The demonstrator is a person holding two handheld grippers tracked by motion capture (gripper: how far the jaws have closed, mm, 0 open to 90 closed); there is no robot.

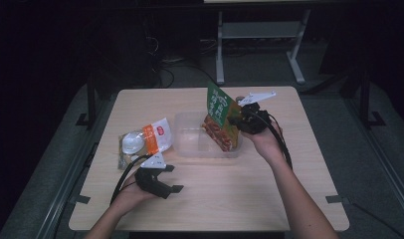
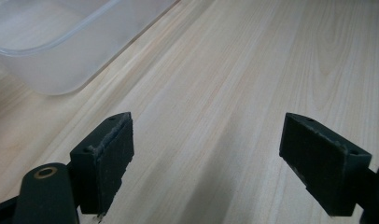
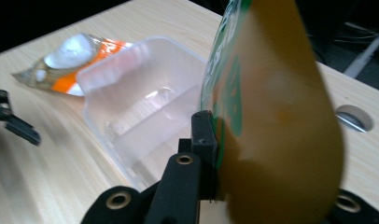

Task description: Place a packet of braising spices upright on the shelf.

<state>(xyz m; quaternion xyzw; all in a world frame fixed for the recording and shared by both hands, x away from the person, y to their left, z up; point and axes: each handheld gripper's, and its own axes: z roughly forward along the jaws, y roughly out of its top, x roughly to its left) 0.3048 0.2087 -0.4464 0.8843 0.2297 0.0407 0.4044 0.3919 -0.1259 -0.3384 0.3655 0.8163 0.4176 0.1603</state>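
While its print stays unreadable, right tongs point(image 1: 236, 119) clamp green-topped packet point(image 1: 221, 117).

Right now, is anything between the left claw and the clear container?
No. In the high view, bare wooden table separates the left claw from the clear container; the left gripper view shows bare wood up to the container too.

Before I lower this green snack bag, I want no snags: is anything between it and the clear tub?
Nothing visible. The green snack bag, clamped in the right gripper, hangs tilted over the clear tub, whose inside looks empty. The orange packet lies outside it, to the left.
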